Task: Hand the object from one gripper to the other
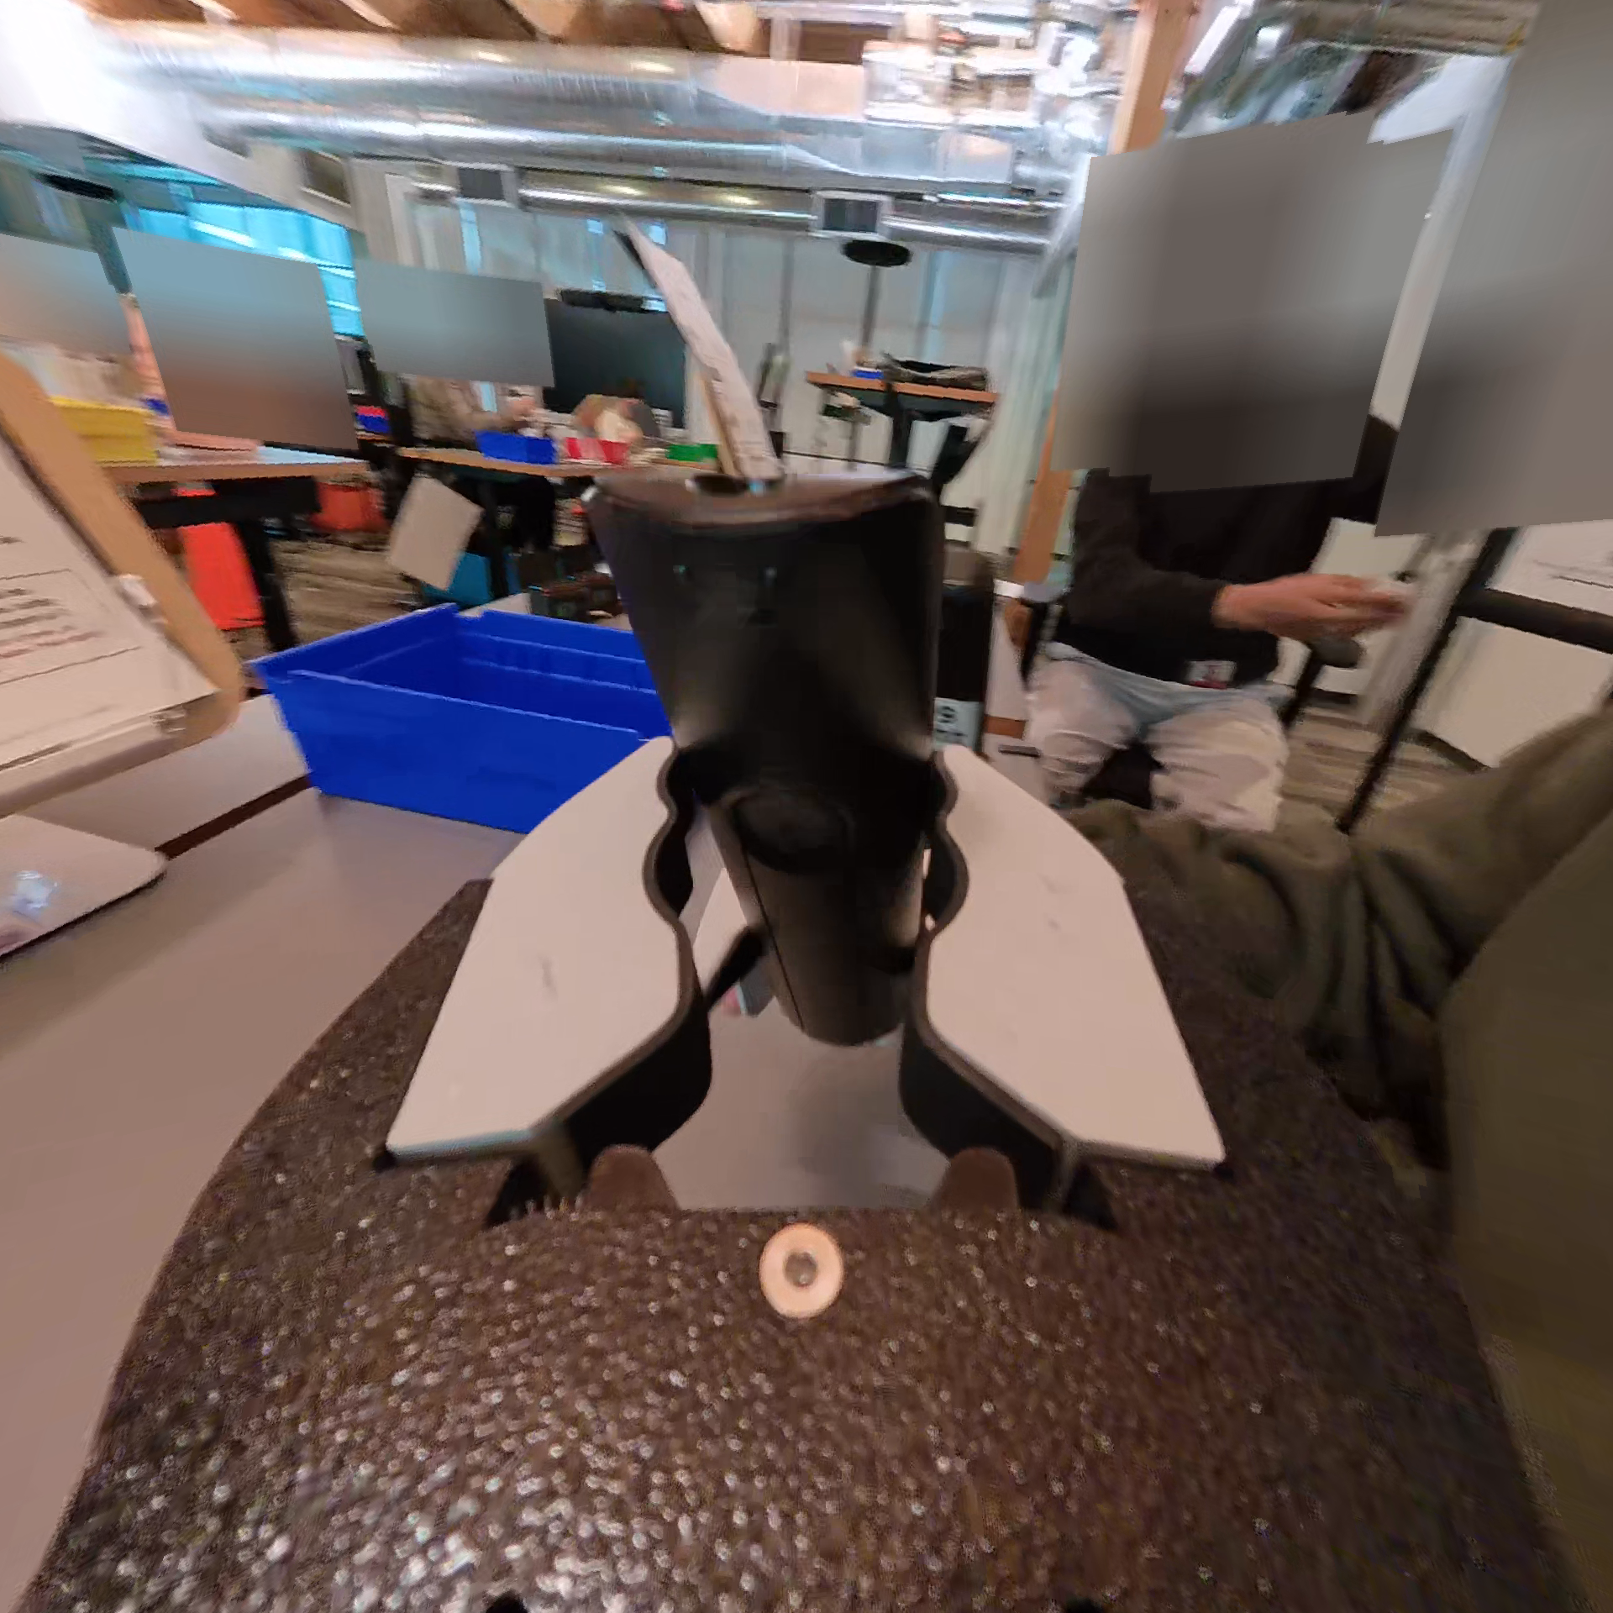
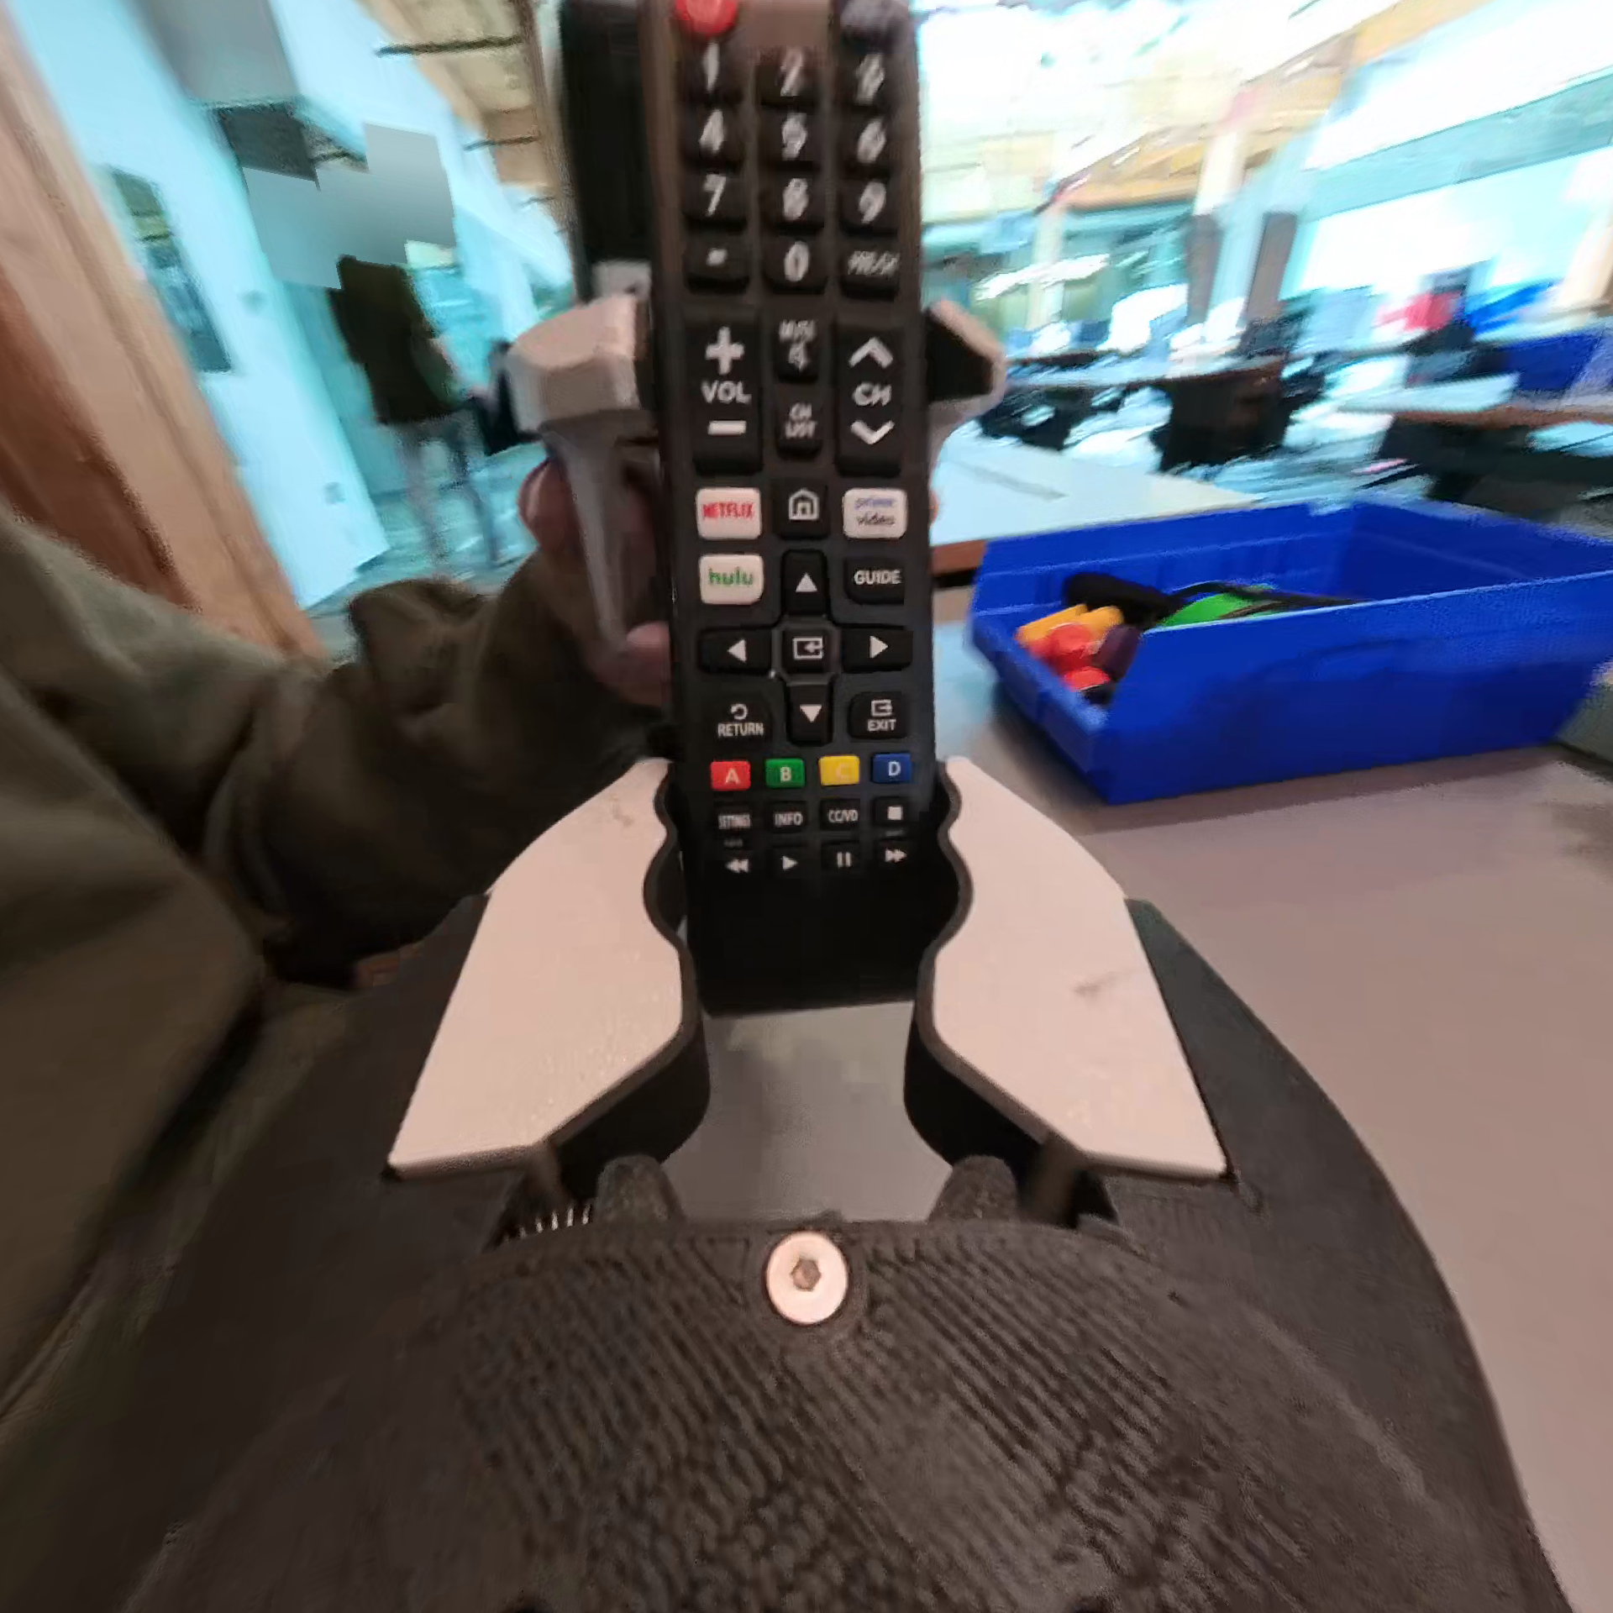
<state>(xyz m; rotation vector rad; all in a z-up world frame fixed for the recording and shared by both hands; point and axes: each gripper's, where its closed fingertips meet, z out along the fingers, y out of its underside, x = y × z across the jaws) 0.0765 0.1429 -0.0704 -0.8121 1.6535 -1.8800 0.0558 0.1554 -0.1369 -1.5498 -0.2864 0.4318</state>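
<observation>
A black remote control (image 2: 803, 576) stands upright in the air, its button side facing the right wrist view. My right gripper (image 2: 807, 785) is shut on its lower end. My left gripper (image 2: 777, 375) shows farther off, its grey fingers (image 2: 585, 384) on both sides of the remote's middle. In the left wrist view my left gripper (image 1: 807, 785) is shut on the remote's plain back (image 1: 785, 663). The right gripper does not show there. Olive sleeves (image 2: 218, 742) of the person holding the grippers show at the sides.
A blue bin (image 2: 1309, 698) with several coloured items stands on the grey table (image 2: 1309, 960) to the right. It also shows in the left wrist view (image 1: 454, 698), behind the remote. A clipboard stand (image 1: 70, 611) is at the left. A seated person (image 1: 1161, 628) is beyond the table. The gap from one gripper's tips to the other's is roughly 7 cm.
</observation>
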